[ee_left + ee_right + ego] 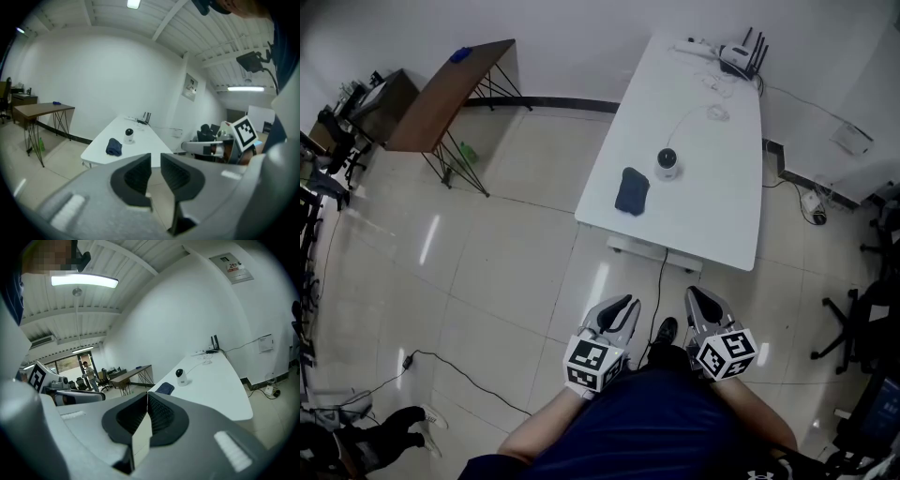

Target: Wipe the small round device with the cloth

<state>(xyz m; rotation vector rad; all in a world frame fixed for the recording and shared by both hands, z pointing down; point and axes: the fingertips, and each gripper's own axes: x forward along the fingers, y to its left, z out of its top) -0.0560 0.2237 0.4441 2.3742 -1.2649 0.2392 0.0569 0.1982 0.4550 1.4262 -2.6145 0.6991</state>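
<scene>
dark blue and softly crumpled, the folded cloth lies near the close end of the long white table. the small round white device with a dark face stands upright just beside it, a little further in and not touching it. a thin white cable runs from the device toward the black router with antennas at the far end. the person stands back from the table on the pale tiled floor, with both grippers held close to the body and well apart from either thing.

the left gripper has its jaws a narrow slot apart with nothing between them. the right gripper has its jaws pressed together and is also empty. as i judge it, the step in hand is the approach, with the cloth not yet picked up.

to do it well, the left gripper seems the natural one for the cloth, which sits to the left of the device in the head view. its jaws look too narrow for a bunched fold, so they should widen before coming down. it is better to take a raised ridge of fabric than to scrape along the tabletop. the right gripper could open first and then steady the device at its base, since a light thing on a cable will likely slide or tip under a wipe. both should keep clear of the cable, so that a snag does not drag the device along.
</scene>
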